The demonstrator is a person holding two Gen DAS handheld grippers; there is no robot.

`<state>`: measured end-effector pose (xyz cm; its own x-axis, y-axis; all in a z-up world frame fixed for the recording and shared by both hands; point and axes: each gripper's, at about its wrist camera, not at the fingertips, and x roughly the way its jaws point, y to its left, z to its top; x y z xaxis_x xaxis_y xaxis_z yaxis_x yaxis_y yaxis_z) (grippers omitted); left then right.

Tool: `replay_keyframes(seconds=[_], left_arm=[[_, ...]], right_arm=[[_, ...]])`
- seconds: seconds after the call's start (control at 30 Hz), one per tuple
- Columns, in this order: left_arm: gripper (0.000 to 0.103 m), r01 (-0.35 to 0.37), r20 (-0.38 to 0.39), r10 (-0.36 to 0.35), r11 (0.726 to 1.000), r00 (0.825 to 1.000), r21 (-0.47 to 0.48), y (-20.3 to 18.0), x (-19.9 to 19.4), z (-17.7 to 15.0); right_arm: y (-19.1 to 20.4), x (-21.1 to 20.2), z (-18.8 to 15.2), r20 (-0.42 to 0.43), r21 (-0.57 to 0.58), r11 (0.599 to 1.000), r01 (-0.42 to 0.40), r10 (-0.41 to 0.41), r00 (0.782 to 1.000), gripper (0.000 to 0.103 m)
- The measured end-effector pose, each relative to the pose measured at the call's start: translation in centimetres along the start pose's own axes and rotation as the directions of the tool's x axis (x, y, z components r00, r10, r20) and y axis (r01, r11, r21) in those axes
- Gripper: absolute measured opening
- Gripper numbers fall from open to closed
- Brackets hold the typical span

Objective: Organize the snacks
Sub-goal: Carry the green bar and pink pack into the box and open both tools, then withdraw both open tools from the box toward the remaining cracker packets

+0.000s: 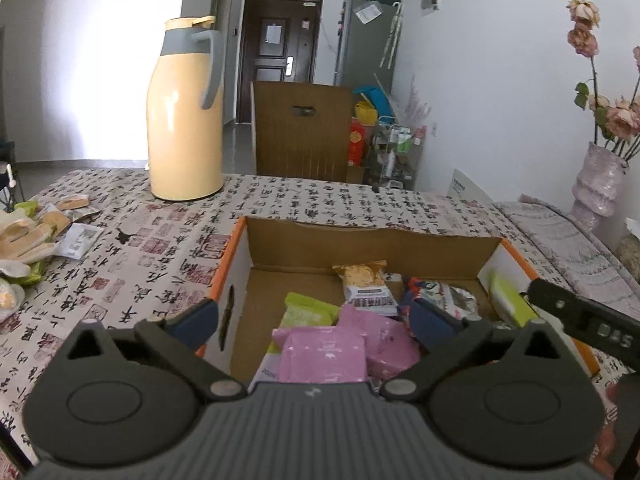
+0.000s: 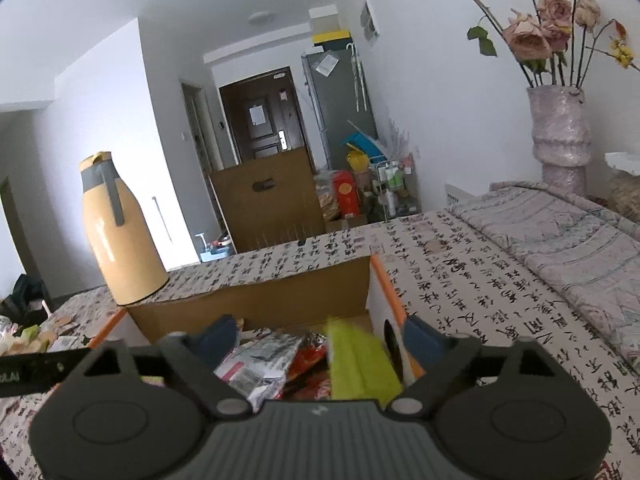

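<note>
Snack packets lie in the box on the table, the flask behind-left, loose packets far left.

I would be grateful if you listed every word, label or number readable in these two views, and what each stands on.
"DAS": black arm of the other gripper, right edge of the left view.
"LAI", cut off at the frame edge: black arm at the left of the right view.
Calligraphy-print tablecloth: brush characters, too distorted to read.
White-labelled snack packet in the orange-edged cardboard box: too blurred.
Door notice: too small.
</note>
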<state>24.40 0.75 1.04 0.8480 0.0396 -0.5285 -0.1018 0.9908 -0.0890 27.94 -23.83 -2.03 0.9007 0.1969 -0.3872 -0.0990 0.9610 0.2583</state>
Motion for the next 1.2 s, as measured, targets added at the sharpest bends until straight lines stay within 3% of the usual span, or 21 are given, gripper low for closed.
replay_keyframes(seconds=[0.53, 0.9, 1.2], left_arm=[[0.103, -0.02, -0.024, 0.02, 1.0, 1.0, 0.007, -0.5, -0.2, 0.2], [0.103, -0.017, 0.016, 0.017, 1.0, 1.0, 0.018, -1.0, -3.7, 0.8], [0.103, -0.018, 0.025, 0.018, 0.999, 1.0, 0.028, -0.4, -6.8, -0.3]], right_arm=[[0.2, -1.2, 0.6, 0.021, -0.003, 1.0, 0.007, -0.007, 1.0, 0.103], [1.4, -4.9, 1.7, 0.061, -0.065, 0.998, -0.004, 0.008, 0.998, 0.103], [1.4, -8.4, 0.5, 0.044, -0.092, 0.996, -0.007, 0.011, 0.999, 0.103]])
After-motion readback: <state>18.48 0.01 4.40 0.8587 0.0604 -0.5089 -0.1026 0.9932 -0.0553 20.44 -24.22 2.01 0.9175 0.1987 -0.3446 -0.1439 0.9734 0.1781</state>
